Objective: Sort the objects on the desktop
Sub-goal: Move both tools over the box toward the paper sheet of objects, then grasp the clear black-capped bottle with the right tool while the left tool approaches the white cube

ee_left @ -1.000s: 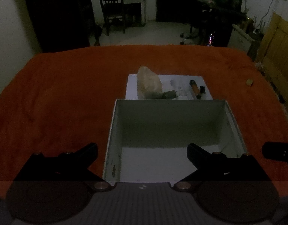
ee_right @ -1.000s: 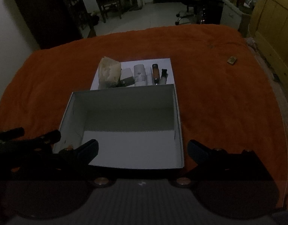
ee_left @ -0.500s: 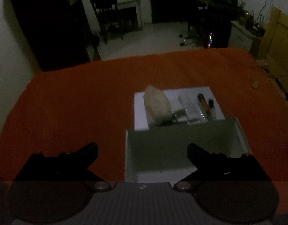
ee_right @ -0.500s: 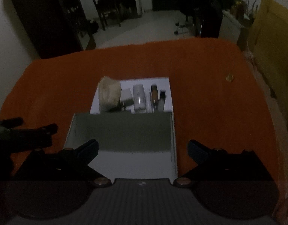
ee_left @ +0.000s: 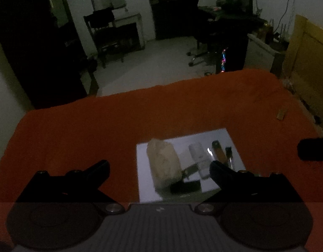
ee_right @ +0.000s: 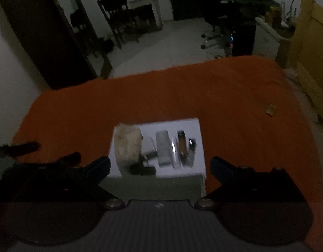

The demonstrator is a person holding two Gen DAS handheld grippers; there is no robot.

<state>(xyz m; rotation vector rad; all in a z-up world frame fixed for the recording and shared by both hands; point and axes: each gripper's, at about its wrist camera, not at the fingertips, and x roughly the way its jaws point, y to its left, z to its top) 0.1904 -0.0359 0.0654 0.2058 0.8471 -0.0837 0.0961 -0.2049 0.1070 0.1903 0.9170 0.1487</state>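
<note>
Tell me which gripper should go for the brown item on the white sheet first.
Right, probably. The brown item lies nearly centred between the open right gripper's fingers, whereas in the left wrist view it sits beside the left gripper's right finger, off-centre.

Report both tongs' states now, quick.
Left tongs: open, holding nothing.
Right tongs: open, holding nothing.

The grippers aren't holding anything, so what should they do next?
Probably lower the right gripper toward the white sheet and pick one item, perhaps the beige lump. Both grippers are open and empty, the left gripper too.
</note>
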